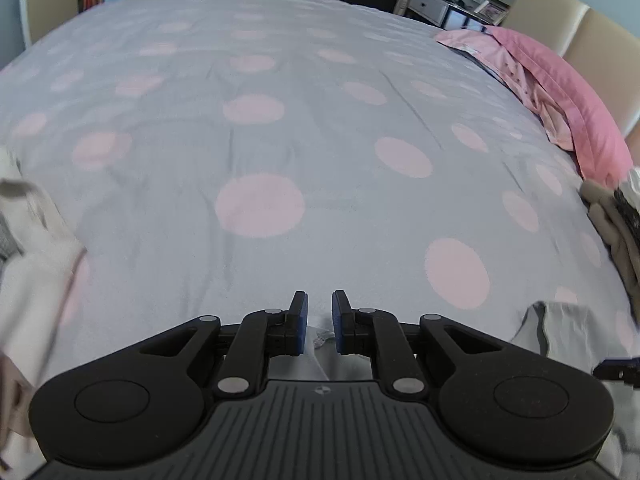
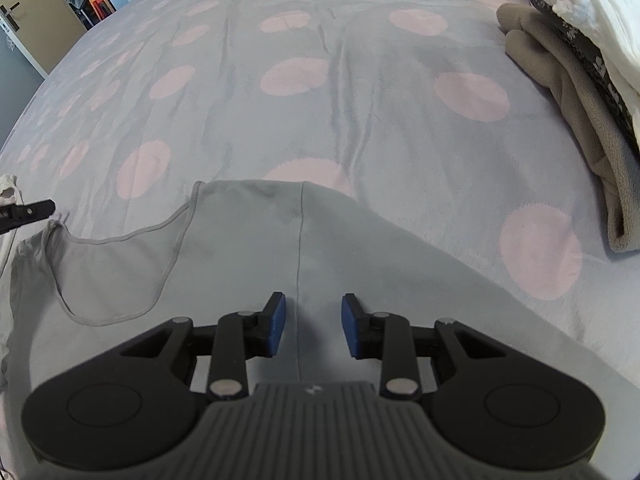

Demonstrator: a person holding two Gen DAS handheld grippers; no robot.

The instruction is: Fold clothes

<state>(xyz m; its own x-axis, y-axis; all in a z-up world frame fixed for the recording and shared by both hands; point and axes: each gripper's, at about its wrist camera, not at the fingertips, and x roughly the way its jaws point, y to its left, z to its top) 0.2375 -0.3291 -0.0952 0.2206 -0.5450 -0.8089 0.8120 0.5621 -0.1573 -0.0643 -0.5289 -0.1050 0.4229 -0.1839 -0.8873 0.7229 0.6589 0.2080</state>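
Note:
A light grey sleeveless top [image 2: 248, 248] lies flat on the bed, neckline and straps towards the far left. My right gripper [image 2: 313, 326] hovers open just above its middle seam, nothing between the blue pads. My left gripper [image 1: 320, 322] stands open with only a narrow gap; pale fabric [image 1: 322, 344] lies beneath the gap, and I cannot tell if the pads touch it. A corner of the grey top [image 1: 560, 320] shows at lower right in the left wrist view. The left gripper's finger [image 2: 28, 210] reaches in beside the top's strap.
The bed's grey cover with pink dots [image 1: 280, 140] spreads ahead. A pink pillow [image 1: 568, 92] and a pink garment lie far right. Tan, dark patterned and white clothes [image 2: 580, 92] are piled right. Pale clothes [image 1: 32, 264] lie left. A doorway [image 2: 24, 20] stands beyond.

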